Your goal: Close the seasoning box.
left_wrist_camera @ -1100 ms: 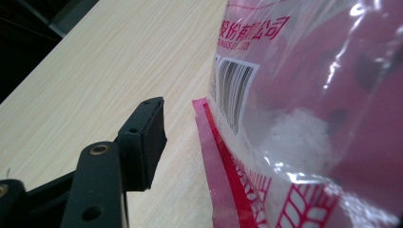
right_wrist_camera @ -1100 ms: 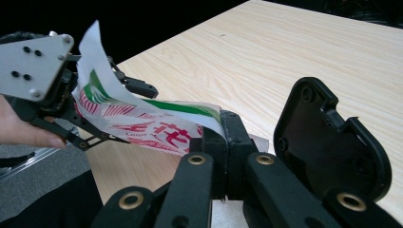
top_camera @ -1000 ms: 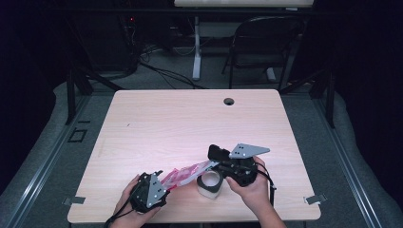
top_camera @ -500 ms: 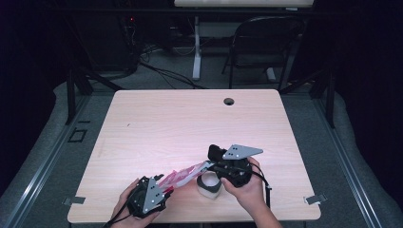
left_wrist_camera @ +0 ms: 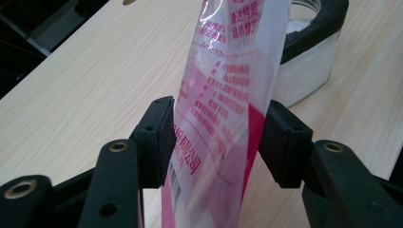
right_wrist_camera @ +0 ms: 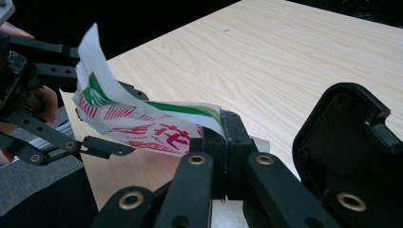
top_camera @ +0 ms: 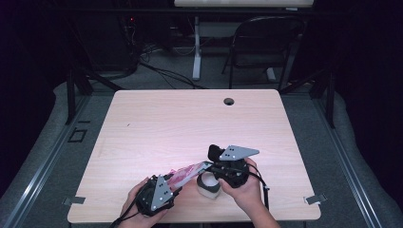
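Plastic packet (top_camera: 183, 175) with pink/red print, stretched in the air between both grippers, just left of and above the jar (top_camera: 208, 186) on the table (top_camera: 190, 123) near its front edge. Left gripper (left_wrist_camera: 216, 142) jaws flank the packet's lower end, pads at its sides, gap visible on the right side. Right gripper (right_wrist_camera: 222, 137) jaws pressed together, clamped on the packet's other end, directly over the jar. Jar has white contents, dark rim.
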`<action>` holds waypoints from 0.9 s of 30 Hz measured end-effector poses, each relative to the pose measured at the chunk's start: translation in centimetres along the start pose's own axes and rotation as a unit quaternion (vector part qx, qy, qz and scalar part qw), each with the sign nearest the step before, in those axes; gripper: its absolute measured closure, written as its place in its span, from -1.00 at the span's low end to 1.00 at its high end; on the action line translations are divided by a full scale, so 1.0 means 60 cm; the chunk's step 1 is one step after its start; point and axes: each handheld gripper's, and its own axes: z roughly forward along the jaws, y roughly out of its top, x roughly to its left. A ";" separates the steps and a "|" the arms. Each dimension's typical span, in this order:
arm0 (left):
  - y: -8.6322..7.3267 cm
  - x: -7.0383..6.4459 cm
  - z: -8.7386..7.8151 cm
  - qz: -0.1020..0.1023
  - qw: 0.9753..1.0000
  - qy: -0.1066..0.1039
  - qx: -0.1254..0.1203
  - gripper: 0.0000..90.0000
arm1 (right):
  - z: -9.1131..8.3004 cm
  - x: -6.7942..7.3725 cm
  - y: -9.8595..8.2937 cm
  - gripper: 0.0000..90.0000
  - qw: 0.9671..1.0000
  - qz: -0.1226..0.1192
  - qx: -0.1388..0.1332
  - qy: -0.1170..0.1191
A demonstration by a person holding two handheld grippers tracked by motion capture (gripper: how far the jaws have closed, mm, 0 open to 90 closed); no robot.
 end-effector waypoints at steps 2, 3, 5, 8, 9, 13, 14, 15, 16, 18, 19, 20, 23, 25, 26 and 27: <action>0.003 -0.001 0.002 -0.001 1.000 0.000 -0.001 0.16 | 0.000 0.000 0.000 1.00 1.000 0.000 -0.001 0.000; 0.005 -0.001 0.003 -0.002 1.000 -0.001 -0.002 0.18 | 0.000 0.000 0.000 1.00 1.000 0.001 -0.002 0.001; 0.007 -0.003 0.004 -0.003 1.000 -0.001 -0.002 0.23 | 0.000 0.001 -0.001 1.00 1.000 0.000 -0.002 0.002; 0.010 -0.005 0.004 0.000 1.000 -0.005 -0.001 0.36 | 0.000 0.001 -0.001 1.00 1.000 -0.001 -0.003 0.003; 0.010 -0.005 0.004 0.000 1.000 -0.009 -0.001 0.42 | 0.000 0.002 -0.001 1.00 1.000 -0.002 -0.003 0.004; 0.010 -0.008 0.003 0.009 1.000 -0.007 -0.002 0.62 | 0.000 0.004 -0.002 1.00 1.000 -0.004 -0.001 0.006; 0.010 -0.008 0.002 0.012 1.000 -0.006 -0.004 0.69 | -0.001 0.004 -0.002 1.00 1.000 -0.005 -0.001 0.007; 0.010 -0.009 0.001 0.014 1.000 -0.004 -0.005 0.73 | -0.001 0.004 -0.002 1.00 1.000 -0.006 0.000 0.007; 0.010 -0.009 0.000 0.016 1.000 -0.003 -0.007 0.78 | -0.002 0.005 -0.002 1.00 1.000 -0.006 0.001 0.008; 0.009 -0.008 -0.001 0.019 1.000 0.001 -0.009 0.89 | -0.003 0.004 -0.002 1.00 1.000 -0.005 0.002 0.010; 0.009 -0.007 -0.002 0.018 1.000 0.001 -0.010 0.92 | -0.003 0.003 -0.003 0.99 1.000 -0.005 0.001 0.011; 0.009 -0.007 -0.001 0.015 1.000 -0.001 -0.009 0.97 | -0.003 0.003 -0.004 0.98 1.000 -0.003 0.000 0.013; 0.008 -0.006 -0.001 0.012 1.000 -0.002 -0.010 1.00 | -0.005 0.002 -0.004 0.90 1.000 -0.001 -0.003 0.015; 0.007 -0.004 -0.001 0.011 1.000 -0.003 -0.011 1.00 | -0.007 0.001 -0.004 0.78 1.000 -0.001 -0.006 0.020; 0.006 -0.004 -0.001 0.008 1.000 -0.005 -0.012 1.00 | -0.008 0.001 -0.004 0.73 1.000 0.000 -0.007 0.022; 0.006 -0.002 -0.001 0.008 1.000 -0.005 -0.012 1.00 | -0.009 0.001 -0.005 0.67 1.000 0.003 -0.010 0.025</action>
